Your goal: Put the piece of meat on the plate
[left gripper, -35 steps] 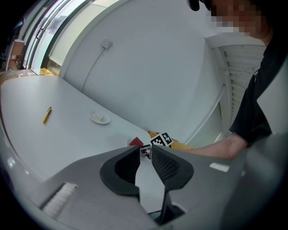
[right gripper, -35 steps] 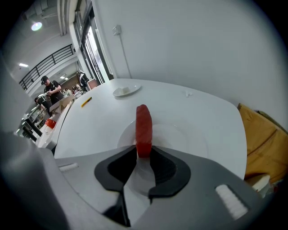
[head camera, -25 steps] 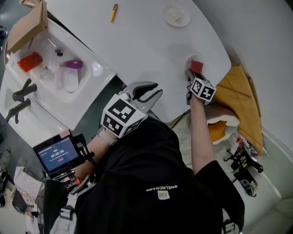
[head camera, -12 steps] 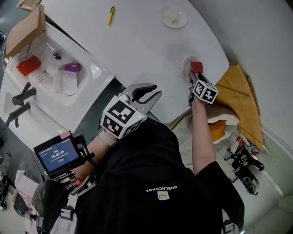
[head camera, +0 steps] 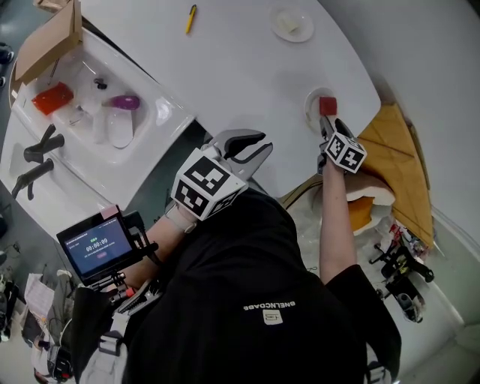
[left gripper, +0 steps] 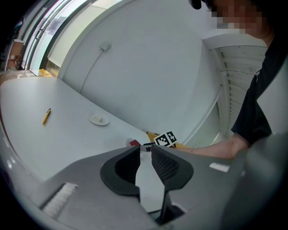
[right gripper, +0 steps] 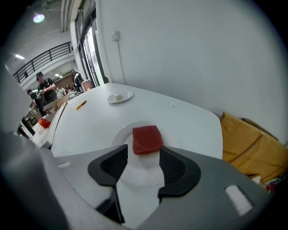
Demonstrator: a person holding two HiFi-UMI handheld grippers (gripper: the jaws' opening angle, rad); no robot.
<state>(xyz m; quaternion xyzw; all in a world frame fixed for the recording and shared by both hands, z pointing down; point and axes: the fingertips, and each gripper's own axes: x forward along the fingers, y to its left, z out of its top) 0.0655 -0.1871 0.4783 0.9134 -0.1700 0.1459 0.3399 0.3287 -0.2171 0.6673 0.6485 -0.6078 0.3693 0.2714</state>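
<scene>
The piece of meat (head camera: 327,105), a red cube, lies on a small white plate (head camera: 310,100) near the white table's right edge. My right gripper (head camera: 328,124) hangs just behind and above it, pointing steeply down, open. In the right gripper view the meat (right gripper: 146,139) sits on the plate (right gripper: 120,135) just beyond the gripper (right gripper: 143,153), with no pad touching it. My left gripper (head camera: 259,147) hovers off the table's near edge, open by a narrow gap and holding nothing. In the left gripper view the gripper (left gripper: 145,150) points toward the meat (left gripper: 133,143).
A second plate (head camera: 292,25) with a pale morsel and a yellow pen (head camera: 190,18) lie farther back on the table. At left are a sink (head camera: 161,112) with a red sponge (head camera: 52,98), a faucet (head camera: 37,150) and a cardboard box (head camera: 52,41). A tan cushion (head camera: 394,157) lies right.
The right gripper has let go of the meat and drawn back and up from it, its jaws spread wider. The meat stays on the plate. The left gripper has kept still.
</scene>
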